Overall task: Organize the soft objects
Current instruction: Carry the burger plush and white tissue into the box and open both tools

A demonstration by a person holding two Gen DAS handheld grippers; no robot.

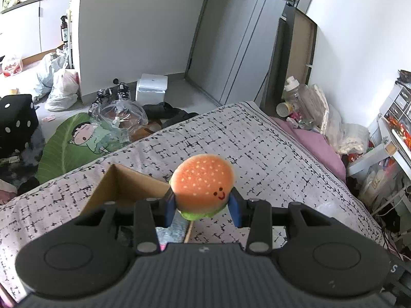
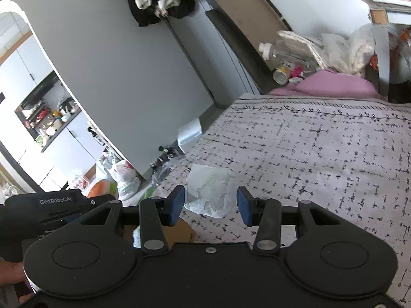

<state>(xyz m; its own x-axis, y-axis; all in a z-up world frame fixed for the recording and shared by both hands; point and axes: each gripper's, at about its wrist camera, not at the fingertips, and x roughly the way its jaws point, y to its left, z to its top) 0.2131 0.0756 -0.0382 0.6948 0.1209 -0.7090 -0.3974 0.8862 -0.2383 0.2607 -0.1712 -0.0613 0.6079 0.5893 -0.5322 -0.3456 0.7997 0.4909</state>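
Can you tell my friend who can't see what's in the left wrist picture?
The left tool squeezes a smiling plush burger above an open cardboard box on a patterned bed cover.

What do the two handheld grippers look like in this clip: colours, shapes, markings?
The left gripper and right gripper match: matte black bodies with a ribbed centre, two round discs, black linkage arms with silver pivot pins, and blue rectangular finger pads. In the right wrist view, the left unit's black housing reads "GenRobot.AI" in white.
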